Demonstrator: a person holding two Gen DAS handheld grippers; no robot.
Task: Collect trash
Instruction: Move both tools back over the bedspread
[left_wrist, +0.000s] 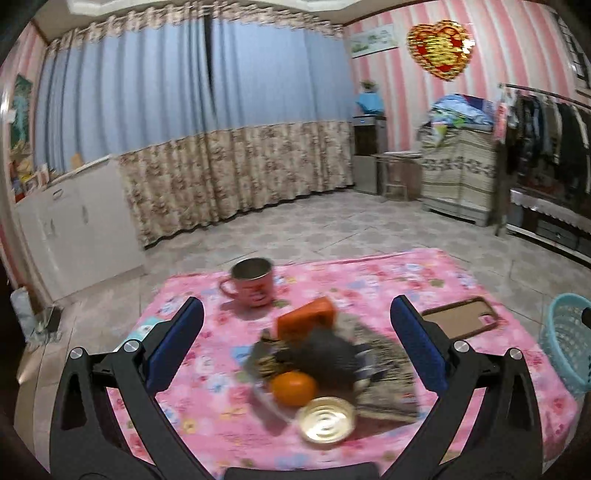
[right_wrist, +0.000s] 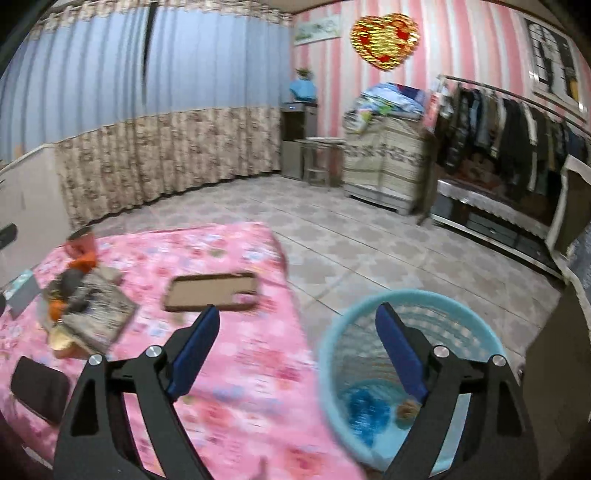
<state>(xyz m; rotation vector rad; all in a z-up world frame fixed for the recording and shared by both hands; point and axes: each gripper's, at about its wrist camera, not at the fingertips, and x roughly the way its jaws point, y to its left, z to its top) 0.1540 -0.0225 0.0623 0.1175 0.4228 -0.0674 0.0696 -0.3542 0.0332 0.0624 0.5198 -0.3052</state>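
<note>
A pile lies on the pink flowered tablecloth (left_wrist: 199, 398): an orange box (left_wrist: 306, 317), a dark grey crumpled lump (left_wrist: 325, 354), an orange fruit (left_wrist: 293, 384), a round tin lid (left_wrist: 325, 419) and a printed paper (left_wrist: 391, 384). My left gripper (left_wrist: 297, 305) hangs open just before this pile, nothing between its blue pads. My right gripper (right_wrist: 298, 312) is open and empty, straddling the table's right edge and the light blue basket (right_wrist: 332, 332). Blue crumpled trash (right_wrist: 365, 410) and a brown scrap (right_wrist: 406, 410) lie at the basket's bottom.
A pink mug (left_wrist: 251, 282) stands at the table's far side. A brown phone case (right_wrist: 212, 291) lies mid-table, a black flat object (right_wrist: 38, 391) near the left front. The basket (left_wrist: 565, 339) stands on the tiled floor right of the table. Cabinets and a clothes rack line the walls.
</note>
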